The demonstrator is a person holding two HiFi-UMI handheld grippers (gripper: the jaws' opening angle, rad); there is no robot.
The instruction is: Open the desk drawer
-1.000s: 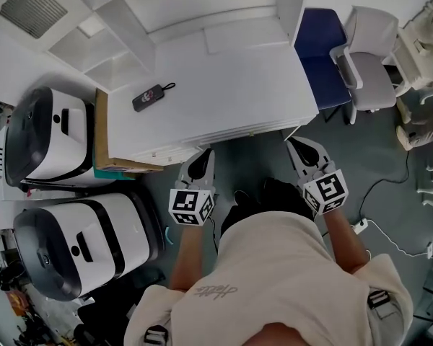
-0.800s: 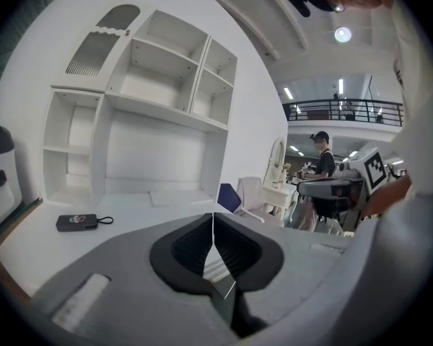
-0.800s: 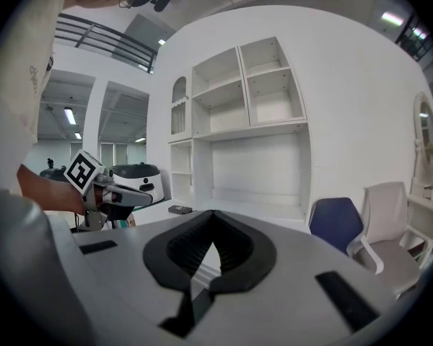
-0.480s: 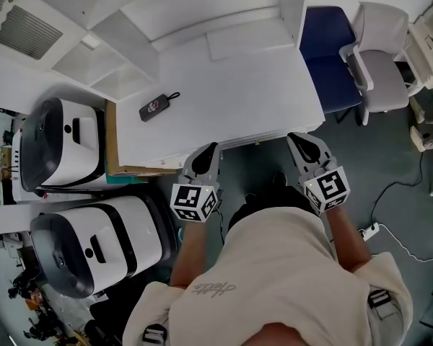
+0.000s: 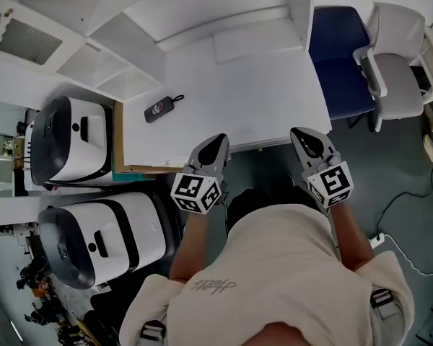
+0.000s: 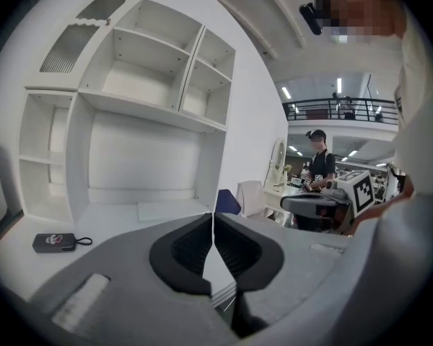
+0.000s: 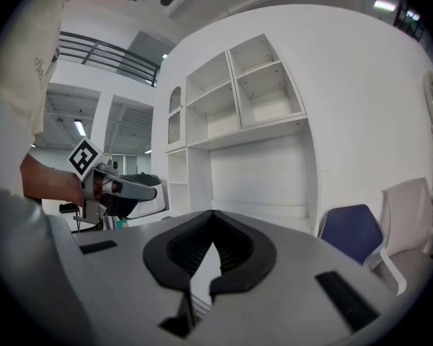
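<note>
The white desk [image 5: 231, 85] fills the middle of the head view; its thin front edge [image 5: 274, 142], where the drawer front sits, runs between my two grippers. My left gripper [image 5: 216, 146] [image 6: 214, 225] is shut and empty, its tips at the left part of that edge. At the edge's right end my right gripper [image 5: 303, 138] [image 7: 213, 225] is also shut, holding nothing. No drawer handle shows in any view. In the left gripper view the desk top and its white shelf unit [image 6: 130, 85] lie ahead.
A small black device with a cord [image 5: 156, 109] lies on the desk's left part. Two white-and-black machines [image 5: 72, 139] [image 5: 101, 236] stand left of the desk, past a brown panel [image 5: 117, 139]. A blue chair [image 5: 339, 56] and a grey chair [image 5: 400, 71] stand at the right.
Both grippers have come forward to the desk's front edge, the left one most. The head view has shifted, so the desk sits lower and further right.
</note>
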